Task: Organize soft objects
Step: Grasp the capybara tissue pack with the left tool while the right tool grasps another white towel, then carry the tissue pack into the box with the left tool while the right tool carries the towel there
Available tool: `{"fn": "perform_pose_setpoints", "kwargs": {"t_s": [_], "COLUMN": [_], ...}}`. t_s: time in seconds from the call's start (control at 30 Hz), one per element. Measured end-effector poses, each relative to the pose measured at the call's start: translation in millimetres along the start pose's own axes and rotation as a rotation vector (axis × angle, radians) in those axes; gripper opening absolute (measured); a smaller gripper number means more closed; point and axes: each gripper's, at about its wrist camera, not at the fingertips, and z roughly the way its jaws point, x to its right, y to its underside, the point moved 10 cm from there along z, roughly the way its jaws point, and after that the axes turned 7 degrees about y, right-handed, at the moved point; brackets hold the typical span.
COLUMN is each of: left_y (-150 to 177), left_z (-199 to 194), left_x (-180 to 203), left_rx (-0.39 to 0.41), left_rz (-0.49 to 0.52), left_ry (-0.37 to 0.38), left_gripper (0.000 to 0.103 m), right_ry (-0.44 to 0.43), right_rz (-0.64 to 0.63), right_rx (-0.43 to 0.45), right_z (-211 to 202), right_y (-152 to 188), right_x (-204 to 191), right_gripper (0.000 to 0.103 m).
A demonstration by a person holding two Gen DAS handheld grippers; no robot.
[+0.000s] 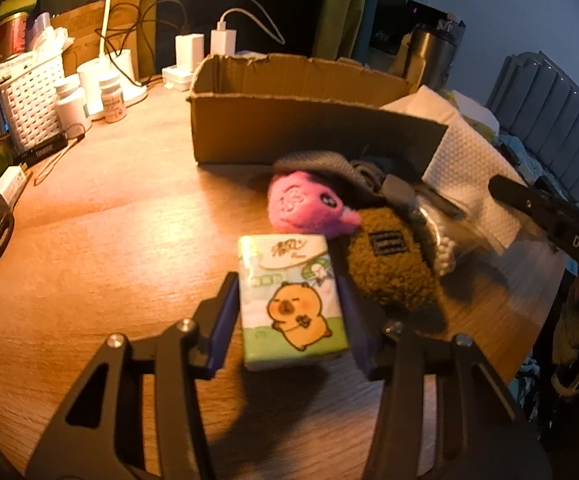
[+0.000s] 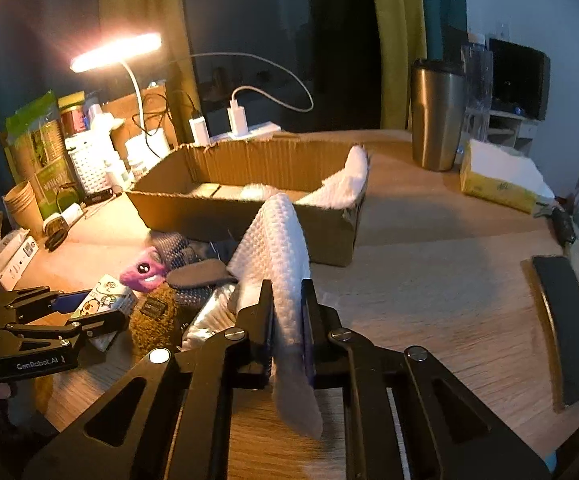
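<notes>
we saw our left gripper (image 1: 291, 312) angled down toward the wooden desk (image 1: 109, 248), its two blue-padded fingers (image 1: 225, 320) closed against the long sides of a small tissue pack (image 1: 291, 300) printed with an orange cartoon animal. the pack sat squarely between the pads, its top end pointing away from us toward the pile. in the right wrist view that same gripper came in low from the left edge, lying nearly level over the desk with the pack in its tips.

our right gripper (image 2: 287, 320) also tipped downward, and its jaws stood narrow, pinched on a white waffle-textured cloth (image 2: 281, 240). the cloth rose in a fold above the fingertips and a loose end hung below them, over the desk. another white cloth (image 2: 349, 176) was draped over the right end of the cardboard box (image 2: 249, 160), partly inside it.

just beyond the tissue pack lay the rest of the soft things, bunched together in front of the box: a pink plush toy (image 1: 305, 204), a brown fuzzy pouch (image 1: 385, 268) touching it, and dark knitted items (image 1: 361, 168) behind them. a steel tumbler (image 2: 435, 116) stood to the right of the box, and a desk lamp (image 2: 117, 50) shone at the back left.
</notes>
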Motion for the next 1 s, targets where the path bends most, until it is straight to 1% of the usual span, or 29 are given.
{"fn": "perform_pose_setpoints", "kwargs": {"t_s": [0.27,0.5,0.77,1.0], "left_y": [-16.0,-35.2,-57.3,-83.0], "left_z": [-18.6,-34.6,-42.7,-47.4], "left_x": [1.6,0.6,-1.1,-2.9], "left_rx": [0.063,0.132,0.18,0.221], "left_rz": [-0.002,0.0,0.012,0.027], "left_ry": [0.018,0.016,0.017,0.015], "left_gripper": [0.05,0.05,0.05,0.05], "right_ry": [-0.005,-0.004,0.004,0.005], "right_rz": [-0.016,-0.026,-0.026,-0.033], "right_rx": [0.047,0.074,0.093,0.103], "right_z": [-16.4,-23.6,-23.3,-15.6], "right_y": [-15.8,-31.9,-48.0,-64.1], "right_x": [-6.3,-5.6,-1.8,0.1], "right_gripper": [0.013,0.013,0.013,0.013]}}
